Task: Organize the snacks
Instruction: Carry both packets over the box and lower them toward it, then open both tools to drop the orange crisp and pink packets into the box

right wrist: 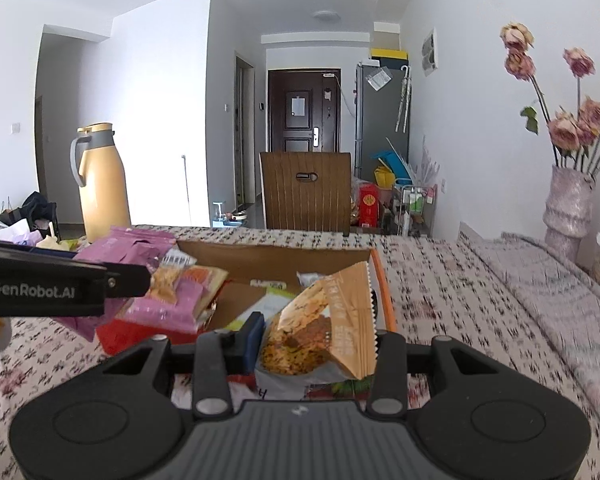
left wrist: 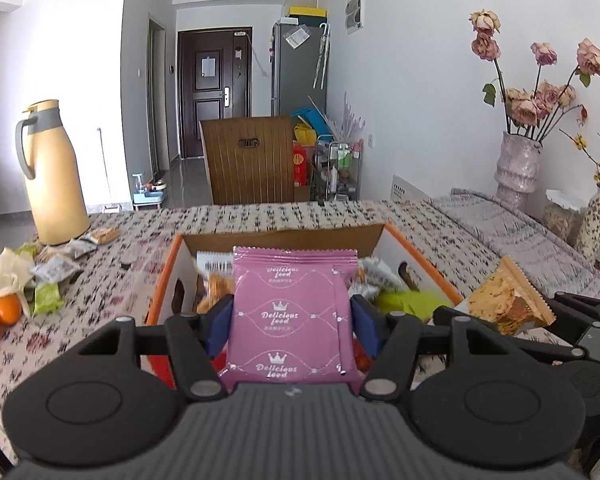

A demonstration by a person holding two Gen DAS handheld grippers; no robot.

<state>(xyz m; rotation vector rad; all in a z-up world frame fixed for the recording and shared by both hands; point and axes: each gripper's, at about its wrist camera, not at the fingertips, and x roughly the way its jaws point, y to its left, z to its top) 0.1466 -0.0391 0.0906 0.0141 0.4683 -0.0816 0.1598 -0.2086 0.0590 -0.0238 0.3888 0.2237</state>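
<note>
My left tongs (left wrist: 293,322) clamp the pink packet (left wrist: 294,312) upright and my right tongs (right wrist: 316,346) pinch the tan packet (right wrist: 320,332); the box (left wrist: 284,236) lies just beyond both.

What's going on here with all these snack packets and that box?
A person is sorting snacks with a pair of tongs in each hand. The left tongs grip a pink packet, and the right tongs grip an orange snack packet, both held over an open cardboard box already holding several snacks. More packets and some tangerines lie on the patterned tablecloth near a yellow jug.
</note>
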